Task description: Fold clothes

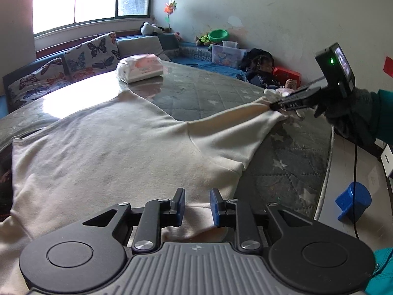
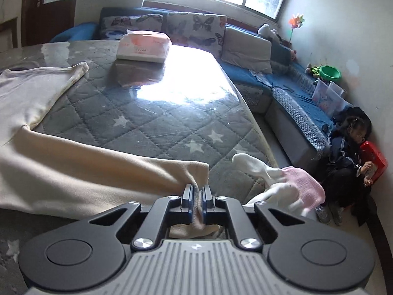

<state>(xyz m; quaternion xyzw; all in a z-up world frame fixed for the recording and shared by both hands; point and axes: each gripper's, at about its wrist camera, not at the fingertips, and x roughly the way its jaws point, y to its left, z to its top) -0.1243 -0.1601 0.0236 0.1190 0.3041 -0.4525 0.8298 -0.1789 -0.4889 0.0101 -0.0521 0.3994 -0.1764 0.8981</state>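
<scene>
A cream long-sleeved top lies spread flat on the grey quilted table. My left gripper hovers open just above its near edge, with cloth showing between the blue pads and nothing pinched. My right gripper is shut on the cuff of the right sleeve, which is stretched out toward the table's right edge. In the right wrist view the sleeve runs in from the left and its end is clamped between the pads of the right gripper.
A white and pink pile of small clothes lies by the table's right edge. A wrapped tissue pack sits at the far side. A blue sofa lines the wall, where a person sits on the floor. A blue stool stands below right.
</scene>
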